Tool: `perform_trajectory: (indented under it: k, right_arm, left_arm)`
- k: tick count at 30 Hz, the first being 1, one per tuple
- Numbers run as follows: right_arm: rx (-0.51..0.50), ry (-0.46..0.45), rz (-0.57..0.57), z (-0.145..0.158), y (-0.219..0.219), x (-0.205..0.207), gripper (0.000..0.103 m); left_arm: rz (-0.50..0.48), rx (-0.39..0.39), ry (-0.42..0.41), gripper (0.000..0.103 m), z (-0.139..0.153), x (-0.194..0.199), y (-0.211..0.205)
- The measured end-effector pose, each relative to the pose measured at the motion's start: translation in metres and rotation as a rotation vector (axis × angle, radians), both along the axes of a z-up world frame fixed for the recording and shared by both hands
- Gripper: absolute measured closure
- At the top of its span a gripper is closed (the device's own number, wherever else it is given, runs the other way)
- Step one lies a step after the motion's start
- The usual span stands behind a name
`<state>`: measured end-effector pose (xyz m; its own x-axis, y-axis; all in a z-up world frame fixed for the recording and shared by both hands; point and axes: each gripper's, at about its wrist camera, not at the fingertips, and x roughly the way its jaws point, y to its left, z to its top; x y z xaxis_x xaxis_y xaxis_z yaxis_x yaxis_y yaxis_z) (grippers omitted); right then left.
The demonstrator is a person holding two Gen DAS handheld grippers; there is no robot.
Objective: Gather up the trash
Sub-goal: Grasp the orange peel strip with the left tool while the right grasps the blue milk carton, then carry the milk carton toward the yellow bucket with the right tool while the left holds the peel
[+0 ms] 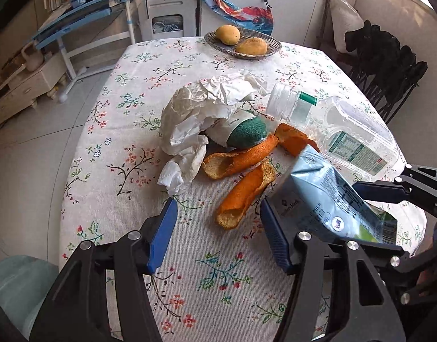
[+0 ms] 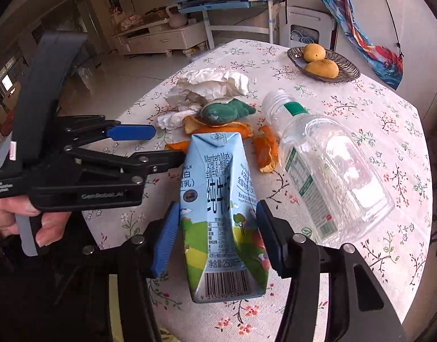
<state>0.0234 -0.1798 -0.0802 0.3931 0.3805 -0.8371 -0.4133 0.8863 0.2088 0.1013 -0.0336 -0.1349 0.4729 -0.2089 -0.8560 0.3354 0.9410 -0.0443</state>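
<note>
Right gripper (image 2: 218, 236) clamped on the milk carton (image 2: 222, 213), a blue pad pressed to each side, carton's barcode end nearest the camera, its folded top pointing away.

Left gripper (image 1: 218, 225) jaws apart with nothing between them; its right finger (image 1: 274, 236) lies against the carton's side (image 1: 326, 196), left finger (image 1: 163, 233) over bare cloth. A hand (image 2: 24, 219) holds its grip.

Just ahead of the left gripper: orange peels (image 1: 241, 173), then crumpled tissue (image 1: 207, 111) over a green-ended wrapper (image 1: 247, 131). Clear plastic bottle (image 2: 329, 165) on its side, right of the carton, mouth pointing away.

Open cloth to the left of the left gripper up to the table edge (image 1: 76, 154); tiled floor (image 1: 27, 148) beyond. Far end: dish (image 1: 244, 42) with two mangoes (image 1: 227, 34), well apart from the trash. Table covered in floral cloth (image 1: 212, 279). Behind: blue-framed desk (image 1: 84, 14), low cabinet (image 1: 22, 88), dark chair (image 1: 389, 65) at right.
</note>
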Motion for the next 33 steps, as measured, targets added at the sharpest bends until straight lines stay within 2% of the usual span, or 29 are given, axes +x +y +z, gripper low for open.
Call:
perform_trajectory:
  k: [4,6,10,12,18,20,22,26,29,30,31,33]
  right_arm:
    - [0.018,0.038,0.002,0.001,-0.009,-0.013,0.049]
    - [0.032,0.039,-0.021,0.001,-0.013,-0.014,0.048]
    - [-0.008,0.033,-0.026,-0.010,-0.003,-0.008,0.043]
    - [-0.031,0.033,-0.013,-0.013,0.003,-0.008,0.043]
    - [-0.012,0.051,-0.053,-0.007,-0.010,-0.019,0.043]
    - [0.006,0.059,-0.080,-0.010,-0.016,-0.018,0.043]
    - [0.012,0.064,-0.090,-0.012,-0.017,-0.017,0.043]
    - [-0.009,0.065,-0.093,-0.017,-0.013,-0.014,0.042]
    - [-0.020,0.066,-0.094,-0.020,-0.010,-0.014,0.042]
    - [-0.024,0.062,-0.095,-0.020,-0.009,-0.015,0.042]
    - [-0.029,0.056,-0.093,-0.020,-0.008,-0.015,0.042]
    - [-0.037,0.047,-0.086,-0.020,-0.006,-0.017,0.042]
  left_arm:
    - [-0.028,0.053,-0.015,0.051,-0.008,0.008,-0.015]
    - [-0.042,0.054,-0.023,0.056,-0.008,0.011,-0.020]
    - [-0.058,0.044,-0.018,0.082,-0.005,0.009,-0.021]
    - [-0.062,0.027,0.002,0.087,-0.005,0.005,-0.016]
    - [-0.069,-0.026,0.080,0.088,0.002,-0.020,0.003]
    - [-0.061,0.015,0.038,0.084,0.004,-0.028,0.003]
    - [-0.070,0.049,0.019,0.073,0.003,-0.030,-0.001]
    - [-0.052,0.096,0.011,0.072,-0.003,-0.025,-0.005]
    - [-0.038,0.086,0.007,0.072,-0.003,-0.023,-0.002]
    - [-0.037,0.086,0.002,0.073,-0.003,-0.023,-0.002]
    - [-0.043,0.084,-0.003,0.084,-0.003,-0.024,-0.002]
    - [-0.055,0.095,-0.011,0.088,-0.002,-0.027,-0.005]
